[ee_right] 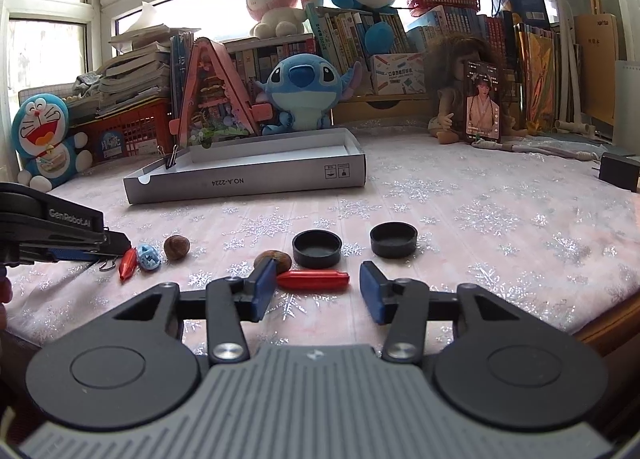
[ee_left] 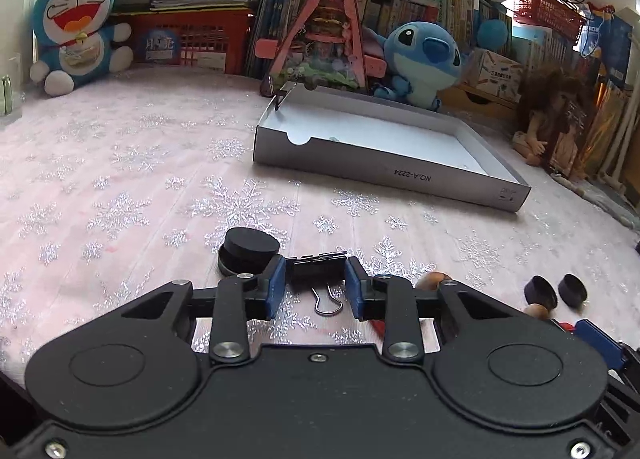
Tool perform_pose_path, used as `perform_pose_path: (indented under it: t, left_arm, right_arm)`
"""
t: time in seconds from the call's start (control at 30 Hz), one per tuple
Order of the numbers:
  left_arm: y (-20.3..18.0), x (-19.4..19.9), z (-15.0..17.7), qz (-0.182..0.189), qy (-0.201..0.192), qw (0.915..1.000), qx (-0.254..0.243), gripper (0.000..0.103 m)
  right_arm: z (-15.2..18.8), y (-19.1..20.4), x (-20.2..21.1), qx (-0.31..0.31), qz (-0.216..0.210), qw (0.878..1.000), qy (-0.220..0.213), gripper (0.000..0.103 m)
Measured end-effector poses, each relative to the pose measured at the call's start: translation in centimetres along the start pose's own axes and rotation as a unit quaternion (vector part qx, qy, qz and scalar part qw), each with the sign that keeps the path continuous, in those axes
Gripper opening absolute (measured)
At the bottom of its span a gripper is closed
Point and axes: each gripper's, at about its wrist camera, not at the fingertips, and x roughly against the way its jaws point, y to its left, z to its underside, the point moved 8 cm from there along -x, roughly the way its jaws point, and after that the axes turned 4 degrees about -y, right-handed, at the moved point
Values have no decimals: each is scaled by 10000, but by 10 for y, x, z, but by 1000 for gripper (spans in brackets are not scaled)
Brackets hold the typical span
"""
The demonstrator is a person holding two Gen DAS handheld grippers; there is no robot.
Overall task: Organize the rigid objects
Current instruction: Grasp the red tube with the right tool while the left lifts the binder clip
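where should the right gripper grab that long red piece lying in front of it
Grip the red piece across its narrow middle. It lies flat and sideways between the open right gripper pads, so come straight from the near side, low over the cloth, with one pad past each long side, clear of the walnut behind.

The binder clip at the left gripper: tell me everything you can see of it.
The binder clip is a black metal clip with silver wire handles; one wire loop points back toward the camera and lies over the snowflake tablecloth. Its body sits crosswise between the blue pads of the left gripper, which press on its two ends. A round black cap stands just to its left, apart from the clip. Whether it is lifted off the cloth is not clear.
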Motion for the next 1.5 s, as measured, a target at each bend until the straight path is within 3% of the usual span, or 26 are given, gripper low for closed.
perform_pose_path:
  t: [0.37,0.87,0.93,1.03,1.33,1.5]
  left_arm:
    - [-4,-8,-1,-31,-99,9997,-215,30]
    - [23,0,-1,100,-158,9990,-402,31]
    - [25,1,-2,97,-140,9992,-373,32]
    - [22,2,-5,208,-160,9993,-273,42]
    - [12,-9,-5,164,-253,9984,-478,43]
    - [10,-15,-5,147,-242,9979,-584,42]
  right_arm:
    - [1,2,-2,27,-12,10000,8,53]
    - [1,1,-2,30,-16,10000,10,53]
    - [1,1,-2,24,-13,10000,6,53]
    - [1,1,-3,14,-9,10000,2,53]
    - [0,4,-5,80,10,10000,-58,58]
    - [2,9,-5,368,103,9992,-90,65]
